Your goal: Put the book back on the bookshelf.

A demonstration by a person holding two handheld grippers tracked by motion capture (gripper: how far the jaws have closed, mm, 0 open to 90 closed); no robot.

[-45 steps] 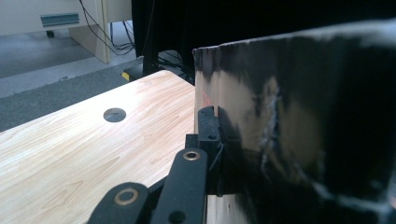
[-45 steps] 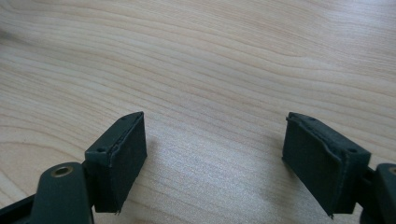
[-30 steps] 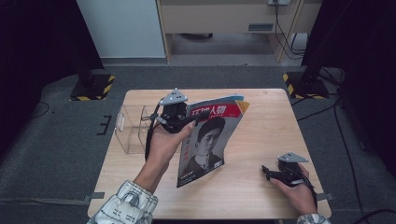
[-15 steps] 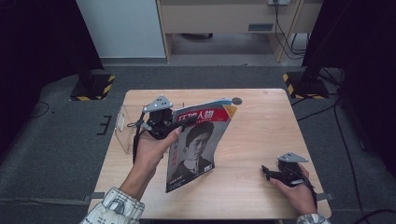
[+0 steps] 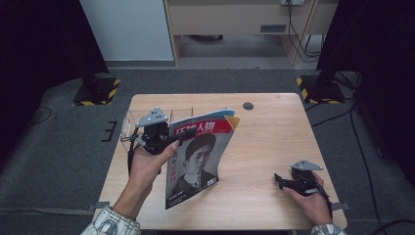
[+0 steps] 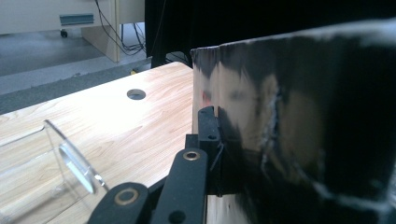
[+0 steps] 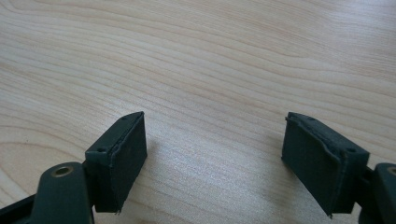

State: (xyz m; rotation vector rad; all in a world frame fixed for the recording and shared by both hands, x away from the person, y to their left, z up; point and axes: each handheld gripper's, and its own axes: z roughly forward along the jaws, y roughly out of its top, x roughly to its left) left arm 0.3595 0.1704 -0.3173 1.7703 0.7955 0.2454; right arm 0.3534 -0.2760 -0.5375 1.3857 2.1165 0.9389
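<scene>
The left gripper (image 5: 171, 139) is clamped on the top left corner of a glossy magazine with a red title band and a black-and-white portrait on its cover (image 5: 195, 161), and holds it raised above the left half of the light wooden table (image 5: 274, 142); the cover faces the near side and the lower edge hangs down towards the near left of the tabletop. In the left gripper view one black jaw pad (image 6: 208, 135) presses flat against the dark, shiny cover (image 6: 303, 130), so the jaws are closed tight with only the thin magazine between them. Just to the left of the gripper, on the far left part of the table, stands a clear plastic rack with upright dividers (image 5: 128, 128); its curved transparent edge (image 6: 74, 158) also shows beside the jaw. A small round hole (image 5: 248, 105) sits in the tabletop near the far edge, to the right of the magazine. The right gripper (image 5: 281, 180) rests low over the near right corner of the table, well apart from the magazine, its two black pads (image 7: 119, 158) spread wide with nothing but bare wood between them.
</scene>
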